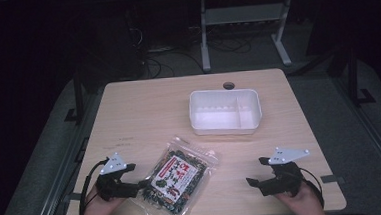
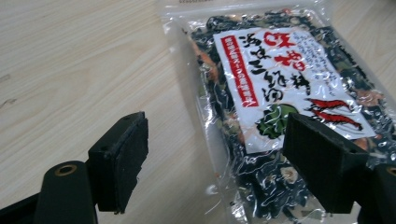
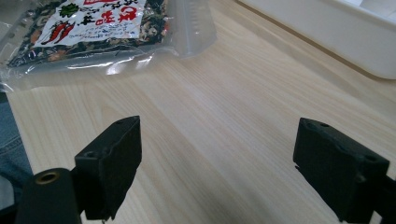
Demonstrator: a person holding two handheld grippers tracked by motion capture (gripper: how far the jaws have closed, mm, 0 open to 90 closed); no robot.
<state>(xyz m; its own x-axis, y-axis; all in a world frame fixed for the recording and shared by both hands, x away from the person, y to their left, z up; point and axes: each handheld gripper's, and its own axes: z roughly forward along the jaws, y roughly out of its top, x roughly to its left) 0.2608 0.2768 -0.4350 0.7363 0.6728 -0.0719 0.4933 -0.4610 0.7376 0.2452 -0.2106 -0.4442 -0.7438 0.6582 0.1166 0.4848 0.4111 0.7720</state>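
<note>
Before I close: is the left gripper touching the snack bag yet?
Cannot tell. In the left gripper view the open left gripper straddles the snack bag's edge, one jaw overlapping it; no gap or contact shows.

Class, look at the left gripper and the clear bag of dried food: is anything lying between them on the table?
Nothing visible. The left gripper has its jaws open right at the bag, one jaw already over the bag's edge, with bare table beneath the other.

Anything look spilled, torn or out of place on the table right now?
Nothing spilled or torn. The snack bag lies flat and sealed but askew, its near corner at the table's front edge. The white tray sits square and empty. The left gripper is open beside the bag; the right gripper is open over bare wood.
</note>
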